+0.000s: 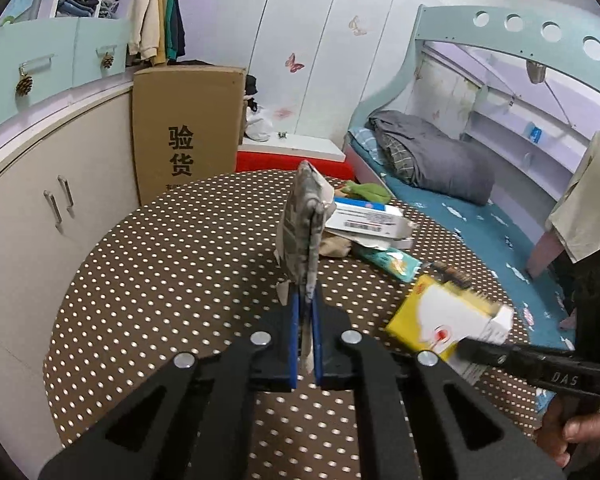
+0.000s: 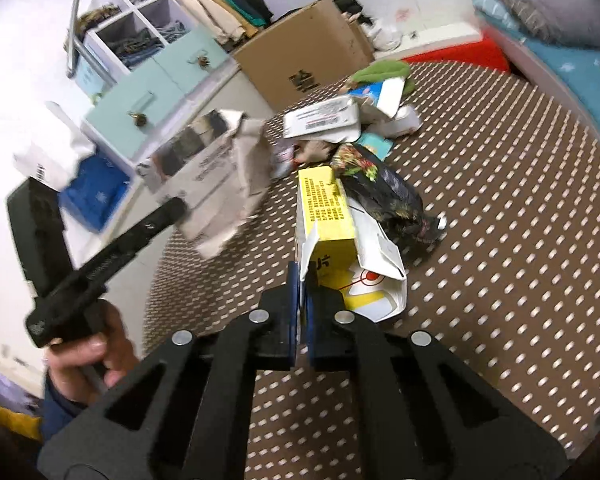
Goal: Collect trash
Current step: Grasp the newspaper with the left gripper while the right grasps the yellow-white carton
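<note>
Two light, crushable paper items being lifted above the dotted table (image 1: 148,264): left gripper (image 1: 305,304) clamping crumpled newspaper (image 1: 302,224) by its edge, right gripper (image 2: 300,280) pinching yellow carton (image 2: 332,236) flap.

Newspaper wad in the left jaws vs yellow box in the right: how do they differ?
Material: the crumpled newspaper is soft grey printed paper, creased and folded; the yellow carton is stiff card, yellow and white with a red mark.
Shape: the newspaper is a flattened wad; the carton keeps box edges, though its end flaps are torn open.
Pose: the newspaper stands upright above the left gripper; the carton points forward from the right gripper.
Shared: each is pinched in shut jaws.
</note>
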